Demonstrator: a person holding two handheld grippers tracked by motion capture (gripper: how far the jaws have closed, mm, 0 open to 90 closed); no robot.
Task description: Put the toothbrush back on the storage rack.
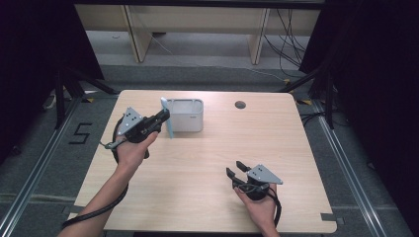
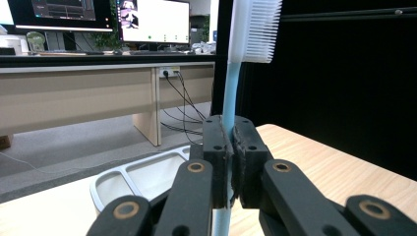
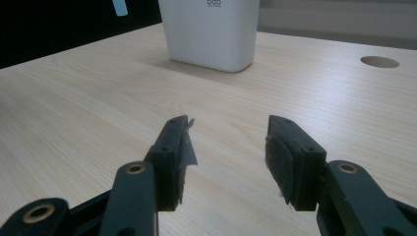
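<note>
On the counter (image 1: 197, 163), the left hand-held gripper (image 1: 160, 118) pinches a brush (image 2: 231, 98) beside the bin (image 1: 185, 116); right hand-held gripper (image 1: 236, 170) gapes empty. The thin handle could slip.

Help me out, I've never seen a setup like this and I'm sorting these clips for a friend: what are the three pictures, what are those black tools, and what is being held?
There is no robot here. A person sits at a wooden table and holds a hand-operated gripper in each hand. The high view looks down from above the person. The other two pictures come from small cameras riding on each gripper, looking along its two black fingers.

The left gripper is shut on a light blue toothbrush, held upright with its white bristles at the top. It sits beside a white holder with compartments, the one thing standing on the table.

The right gripper is open and holds nothing; it is low over the table near the person, pointing toward the holder. A round hole is cut in the far part of the tabletop.
</note>
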